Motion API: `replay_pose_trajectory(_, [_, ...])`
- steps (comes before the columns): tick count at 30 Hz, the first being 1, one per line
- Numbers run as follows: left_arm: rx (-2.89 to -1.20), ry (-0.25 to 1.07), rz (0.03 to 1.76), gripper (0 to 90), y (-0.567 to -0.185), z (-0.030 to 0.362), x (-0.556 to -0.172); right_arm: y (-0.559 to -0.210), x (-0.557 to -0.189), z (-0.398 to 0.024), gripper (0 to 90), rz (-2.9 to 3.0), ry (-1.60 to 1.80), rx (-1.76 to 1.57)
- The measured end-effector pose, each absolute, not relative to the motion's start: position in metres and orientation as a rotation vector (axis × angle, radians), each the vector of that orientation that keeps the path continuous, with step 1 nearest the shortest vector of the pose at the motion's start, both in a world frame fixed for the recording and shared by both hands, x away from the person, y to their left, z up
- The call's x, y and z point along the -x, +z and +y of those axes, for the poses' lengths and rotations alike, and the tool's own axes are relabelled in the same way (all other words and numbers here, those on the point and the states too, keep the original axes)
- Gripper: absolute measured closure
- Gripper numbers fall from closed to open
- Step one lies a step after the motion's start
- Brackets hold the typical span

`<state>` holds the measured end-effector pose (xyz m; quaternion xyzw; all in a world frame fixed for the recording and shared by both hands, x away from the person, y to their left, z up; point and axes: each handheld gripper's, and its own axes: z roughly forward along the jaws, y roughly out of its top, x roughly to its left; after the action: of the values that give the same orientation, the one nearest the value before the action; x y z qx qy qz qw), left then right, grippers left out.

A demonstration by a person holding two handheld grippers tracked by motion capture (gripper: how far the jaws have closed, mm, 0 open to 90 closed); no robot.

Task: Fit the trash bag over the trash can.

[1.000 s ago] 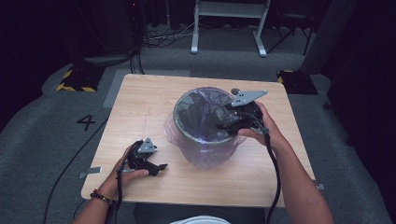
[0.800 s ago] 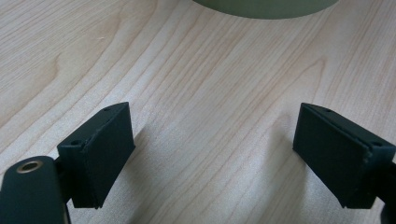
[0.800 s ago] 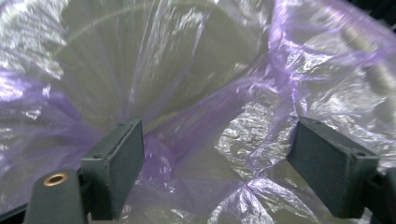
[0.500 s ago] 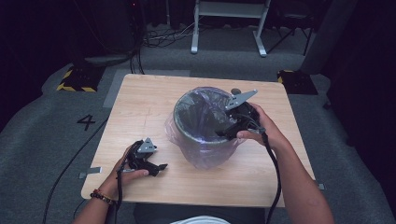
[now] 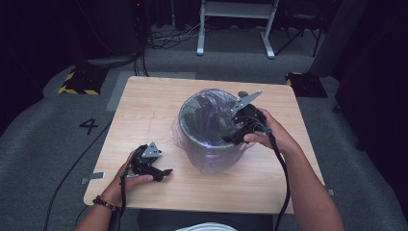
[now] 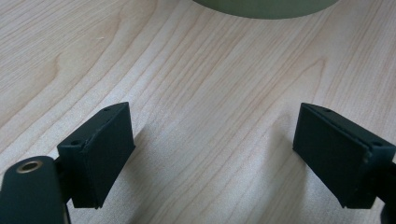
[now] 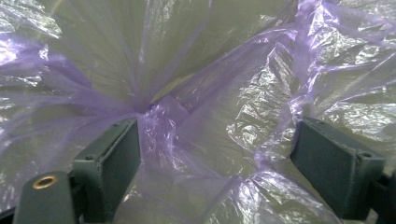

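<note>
A grey-green bin (image 5: 211,144) lined with a thin purple plastic bag (image 5: 204,118) stands in the middle of the wooden table (image 5: 144,110). My right gripper (image 5: 231,138) reaches over the bin's right rim and points into the liner. In the right gripper view its jaws (image 7: 217,140) stand wide open, with crumpled purple film (image 7: 196,116) loose between the pads. My left gripper (image 5: 162,172) rests on the table near the front left, pointing right toward the bin. Its jaws (image 6: 212,135) are open over bare wood, and the bin's base (image 6: 266,7) lies just ahead.
The bag's skirt (image 5: 180,139) spills outside the bin onto the table. Cables trail from both grippers off the near edge. Grey carpet with a number marking (image 5: 90,126) surrounds the table, and a white frame (image 5: 235,19) stands beyond it.
The right gripper has tipped slightly further down into the bin's mouth. The left gripper has stayed still.
</note>
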<state>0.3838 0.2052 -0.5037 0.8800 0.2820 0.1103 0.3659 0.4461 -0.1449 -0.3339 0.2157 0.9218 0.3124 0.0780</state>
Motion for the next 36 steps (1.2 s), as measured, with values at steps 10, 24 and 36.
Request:
replay_pose_trajectory(10, [-2.262, 0.284, 0.723, 12.2, -0.504, 0.205, -0.384, -0.334, -0.446, -0.145, 15.6, 2.747, 0.959, -0.642])
replay_pose_trajectory(24, [-2.263, 0.284, 0.723, 12.2, -0.504, 0.205, -0.384, -0.329, -0.439, -0.147, 18.0, 2.696, 1.043, -0.573])
replay_pose_trajectory(36, [-2.263, 0.284, 0.723, 12.2, -0.504, 0.205, -0.384, -0.319, -0.429, -0.154, 19.7, 2.645, 1.097, -0.526])
